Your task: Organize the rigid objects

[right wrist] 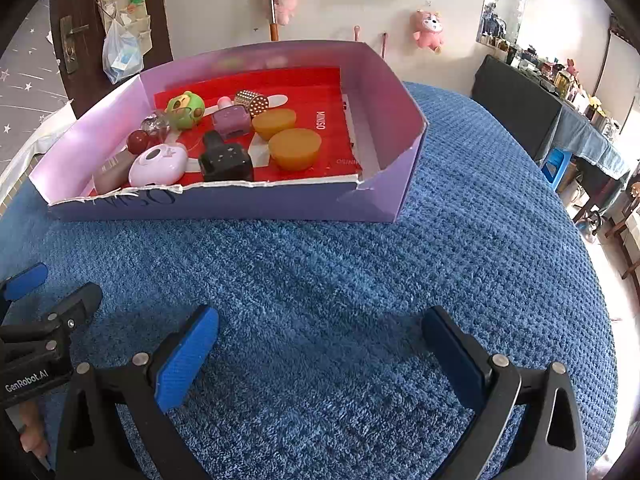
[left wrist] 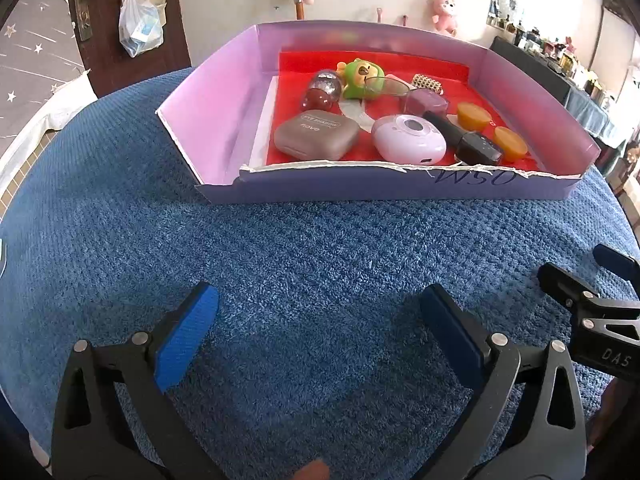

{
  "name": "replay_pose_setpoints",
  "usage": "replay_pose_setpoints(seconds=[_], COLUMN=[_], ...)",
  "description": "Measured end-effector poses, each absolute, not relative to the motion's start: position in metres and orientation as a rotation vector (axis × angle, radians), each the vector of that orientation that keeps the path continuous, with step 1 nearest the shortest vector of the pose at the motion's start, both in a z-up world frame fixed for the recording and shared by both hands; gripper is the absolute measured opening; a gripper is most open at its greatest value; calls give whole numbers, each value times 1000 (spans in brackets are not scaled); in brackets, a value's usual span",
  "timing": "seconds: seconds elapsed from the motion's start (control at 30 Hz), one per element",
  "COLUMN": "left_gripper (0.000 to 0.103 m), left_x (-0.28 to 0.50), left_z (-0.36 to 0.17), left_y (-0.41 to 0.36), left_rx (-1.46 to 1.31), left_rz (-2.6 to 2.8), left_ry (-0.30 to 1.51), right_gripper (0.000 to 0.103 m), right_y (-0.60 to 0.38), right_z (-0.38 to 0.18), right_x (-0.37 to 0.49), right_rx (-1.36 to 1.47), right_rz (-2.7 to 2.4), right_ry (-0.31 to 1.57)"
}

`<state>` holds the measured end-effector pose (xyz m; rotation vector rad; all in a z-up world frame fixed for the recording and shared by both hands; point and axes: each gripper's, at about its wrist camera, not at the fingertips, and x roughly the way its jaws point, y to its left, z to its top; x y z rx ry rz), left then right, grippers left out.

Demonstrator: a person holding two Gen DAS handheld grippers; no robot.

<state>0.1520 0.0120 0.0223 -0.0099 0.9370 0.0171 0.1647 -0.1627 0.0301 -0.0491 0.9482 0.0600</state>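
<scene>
A shallow purple cardboard box [left wrist: 216,120] [right wrist: 392,112] with a red floor stands on the blue towel. Inside lie a brown eyeshadow case [left wrist: 316,136], a pink oval device [left wrist: 408,140] [right wrist: 158,166], a black gadget [left wrist: 464,136] [right wrist: 226,160], two orange round blocks [left wrist: 508,142] [right wrist: 294,148], a green toy [left wrist: 362,78] [right wrist: 185,110], a purple cube [right wrist: 229,121] and a beaded piece [right wrist: 251,102]. My left gripper [left wrist: 320,320] hovers open over bare towel in front of the box. My right gripper [right wrist: 320,344] is open too, nothing between its fingers.
The blue towel [left wrist: 320,248] [right wrist: 480,240] covers a round table. The right half of the box floor is bare. Each gripper shows at the other view's edge, the right gripper [left wrist: 592,312] and the left gripper [right wrist: 36,320]. A door, plush toys and a cluttered shelf stand behind.
</scene>
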Motion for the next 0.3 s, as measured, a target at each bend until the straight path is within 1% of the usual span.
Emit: replay_pose_setpoints(seconds=[0.3], left_gripper=[103], left_x=[153], left_z=[22], left_y=[12], left_rx=[-10], left_rz=[18], left_ry=[935], right_gripper=[103], right_y=[-162], right_z=[30], right_x=[165], right_rx=[-46], right_rz=[60], right_ry=[948])
